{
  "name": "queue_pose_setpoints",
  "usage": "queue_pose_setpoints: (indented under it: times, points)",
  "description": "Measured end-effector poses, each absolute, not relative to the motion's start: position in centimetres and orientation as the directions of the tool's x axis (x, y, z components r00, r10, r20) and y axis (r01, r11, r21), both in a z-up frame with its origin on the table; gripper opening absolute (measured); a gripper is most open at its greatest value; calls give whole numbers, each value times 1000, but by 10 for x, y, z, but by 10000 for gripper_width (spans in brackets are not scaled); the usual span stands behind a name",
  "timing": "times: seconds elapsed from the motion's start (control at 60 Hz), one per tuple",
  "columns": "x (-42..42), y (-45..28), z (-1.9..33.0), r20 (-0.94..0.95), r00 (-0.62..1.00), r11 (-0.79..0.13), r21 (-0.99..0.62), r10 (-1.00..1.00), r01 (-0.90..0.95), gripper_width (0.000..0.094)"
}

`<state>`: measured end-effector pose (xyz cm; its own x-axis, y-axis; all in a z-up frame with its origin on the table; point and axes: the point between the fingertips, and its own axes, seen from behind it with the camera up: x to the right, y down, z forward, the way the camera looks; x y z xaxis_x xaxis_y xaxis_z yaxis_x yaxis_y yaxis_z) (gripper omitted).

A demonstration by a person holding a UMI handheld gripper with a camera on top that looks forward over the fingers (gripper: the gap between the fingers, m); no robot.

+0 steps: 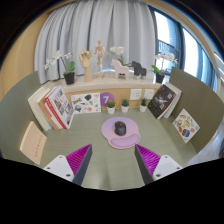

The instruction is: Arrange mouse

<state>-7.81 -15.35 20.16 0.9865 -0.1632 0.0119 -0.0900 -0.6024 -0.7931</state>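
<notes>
Mouse [120, 128], small and dark grey, sits on top of a round lilac mouse mat [123, 134] out on the greenish counter [70, 145], just ahead of the gripper [113, 160] and roughly in line with the gap between its two fingers. The fingers [77, 160] are spread wide apart with nothing between them, their magenta pads facing each other, and they hang short of the mat without touching it. To the left of the mat a few books [57, 106] stand propped at a slant, and a pale flat box [33, 143] lies nearer on that side. Behind the mat a purple mug [106, 100] stands, with small potted plants [139, 99] near it. To the right a dark picture frame [163, 100] leans back, and a printed card [185, 125] lies beyond it. Further back, along a shelf under the curtained window [110, 25], stand a wooden artist's figure [98, 58], a white orchid [63, 63] in a pot, and more flowers, too small to tell apart clearly.
</notes>
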Motion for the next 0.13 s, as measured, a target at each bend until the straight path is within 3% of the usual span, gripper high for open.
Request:
queue_pose_setpoints:
  times: [0.133]
  points:
    - [-91, -172, 211, 28, 987, -588, -805, -159, -72, 854]
